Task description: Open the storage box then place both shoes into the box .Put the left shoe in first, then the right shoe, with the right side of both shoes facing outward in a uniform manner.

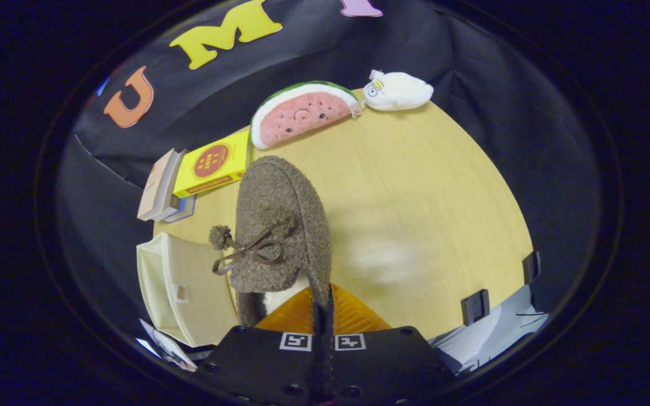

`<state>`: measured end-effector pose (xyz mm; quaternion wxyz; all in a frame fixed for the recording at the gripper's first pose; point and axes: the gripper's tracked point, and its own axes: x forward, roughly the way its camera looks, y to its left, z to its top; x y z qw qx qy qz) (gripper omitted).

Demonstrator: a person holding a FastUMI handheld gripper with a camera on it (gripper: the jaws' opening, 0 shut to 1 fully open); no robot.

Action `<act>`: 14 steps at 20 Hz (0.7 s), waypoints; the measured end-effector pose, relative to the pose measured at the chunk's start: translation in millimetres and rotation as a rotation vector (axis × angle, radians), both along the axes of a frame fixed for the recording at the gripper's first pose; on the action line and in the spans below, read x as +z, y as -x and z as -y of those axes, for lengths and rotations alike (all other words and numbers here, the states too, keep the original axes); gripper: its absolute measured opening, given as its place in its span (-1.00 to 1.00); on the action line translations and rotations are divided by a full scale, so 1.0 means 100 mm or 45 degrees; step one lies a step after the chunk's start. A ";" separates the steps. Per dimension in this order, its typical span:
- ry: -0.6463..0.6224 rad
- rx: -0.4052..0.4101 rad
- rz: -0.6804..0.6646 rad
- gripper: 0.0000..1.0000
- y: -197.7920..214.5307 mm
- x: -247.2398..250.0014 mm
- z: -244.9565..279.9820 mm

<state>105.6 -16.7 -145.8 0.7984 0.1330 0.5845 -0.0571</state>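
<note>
Gripper [323, 307] clenched on the rim of a fuzzy brown shoe [277, 225], which hangs at 12 o'clock above the counter [426, 197]. Open storage box [181, 287] at 10 o'clock; books [189, 175] and watermelon plush [302, 113] beyond.

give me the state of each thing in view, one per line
gripper: shut on the shoe's side wall
shoe: held by the gripper, toe pointing away, bow on top
storage box: on the table beside the shoe, open or closed can't be told
books: stacked flat on the table
watermelon plush: lying at the table's far edge
white plush: lying beside the watermelon plush
</note>
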 end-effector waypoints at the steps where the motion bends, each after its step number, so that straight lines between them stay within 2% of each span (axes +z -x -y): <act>1: 0.012 0.006 -0.021 -0.99 0.06 0.06 -0.10; 5: -0.047 0.069 0.018 -0.99 0.10 0.30 -0.80; 9: -0.116 0.187 0.061 -0.99 0.16 0.44 -1.67; 12: -0.154 0.247 0.082 -1.00 0.20 0.41 -2.29; 14: -0.123 0.271 0.104 -0.99 0.18 0.30 -2.59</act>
